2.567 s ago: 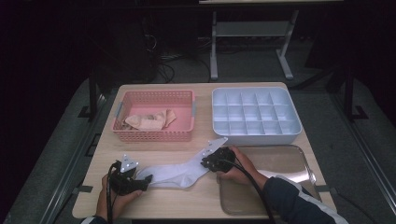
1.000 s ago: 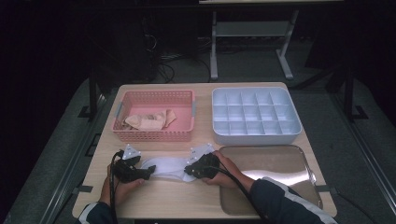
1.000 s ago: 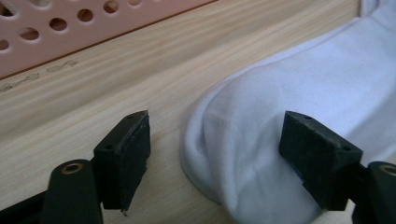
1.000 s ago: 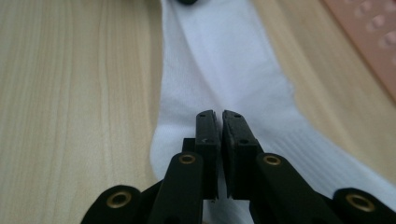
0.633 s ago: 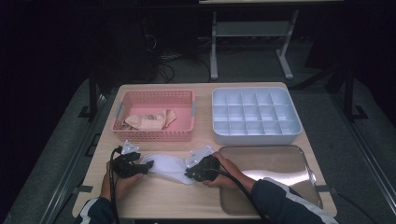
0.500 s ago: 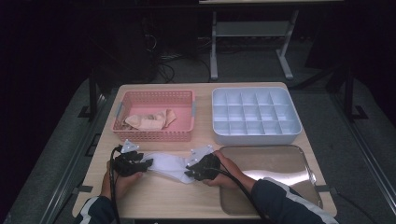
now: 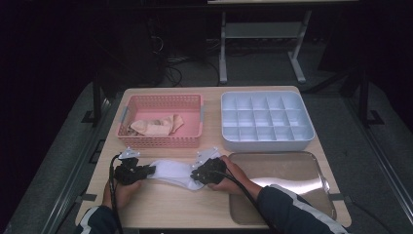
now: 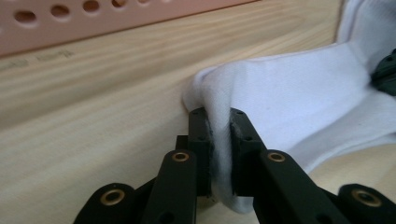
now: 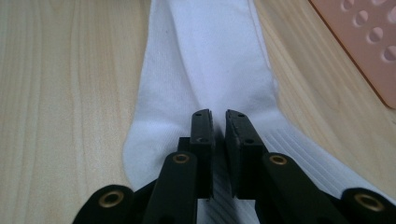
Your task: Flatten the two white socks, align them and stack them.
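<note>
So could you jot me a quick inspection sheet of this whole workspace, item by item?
Surface: wooden table, bare at the front.
Job's things: white sock lying flat between both grippers.
Clutter: pink basket holding beige cloth; grey divided tray, compartments bare; metal tray.
Grippers: left gripper jaws just closed, pinching a fold of the sock; right gripper jaws shut on the sock.
Cables: black cable trails from the left gripper.
Surroundings: dark room, grey floor.
</note>
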Tool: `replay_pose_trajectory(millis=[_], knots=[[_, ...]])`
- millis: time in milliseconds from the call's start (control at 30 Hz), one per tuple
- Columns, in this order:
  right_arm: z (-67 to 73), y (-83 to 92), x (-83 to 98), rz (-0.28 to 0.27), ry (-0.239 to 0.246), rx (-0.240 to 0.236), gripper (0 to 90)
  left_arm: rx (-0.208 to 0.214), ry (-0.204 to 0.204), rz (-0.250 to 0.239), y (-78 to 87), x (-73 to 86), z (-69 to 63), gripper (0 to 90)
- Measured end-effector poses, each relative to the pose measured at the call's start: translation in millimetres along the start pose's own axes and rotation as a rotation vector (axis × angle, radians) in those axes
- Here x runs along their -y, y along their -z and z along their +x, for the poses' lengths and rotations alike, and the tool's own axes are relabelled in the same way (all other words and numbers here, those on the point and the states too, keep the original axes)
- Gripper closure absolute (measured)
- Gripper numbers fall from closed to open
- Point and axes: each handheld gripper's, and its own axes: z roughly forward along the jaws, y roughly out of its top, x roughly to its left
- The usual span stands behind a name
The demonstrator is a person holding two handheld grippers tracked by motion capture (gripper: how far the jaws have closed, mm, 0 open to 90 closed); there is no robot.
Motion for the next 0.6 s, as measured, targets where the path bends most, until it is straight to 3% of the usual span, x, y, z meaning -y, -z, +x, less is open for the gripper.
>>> replay_pose_trajectory(millis=[133, 200, 300, 600], knots=[[0.5, 0.0, -1.0, 0.005, -0.004, -0.001, 80.9, 0.037, 0.039, -0.044, 8.6, 0.7, 1.0, 82.0], [0.0, -0.2, -1.2, 0.006, 0.0, -0.003, 80.9, 0.071, 0.071, -0.094, 16.5, -0.1, 0.1, 82.1], [-2.3, -1.1, -2.2, 0.01, -0.002, -0.013, 80.9, 0.1, 0.062, -0.135, 25.9, -1.9, -4.1, 82.4], [-4.3, -6.7, -8.9, 0.015, 0.033, -0.032, 80.3, 0.209, 0.096, -0.251, 44.9, -7.4, -19.3, 82.3]])
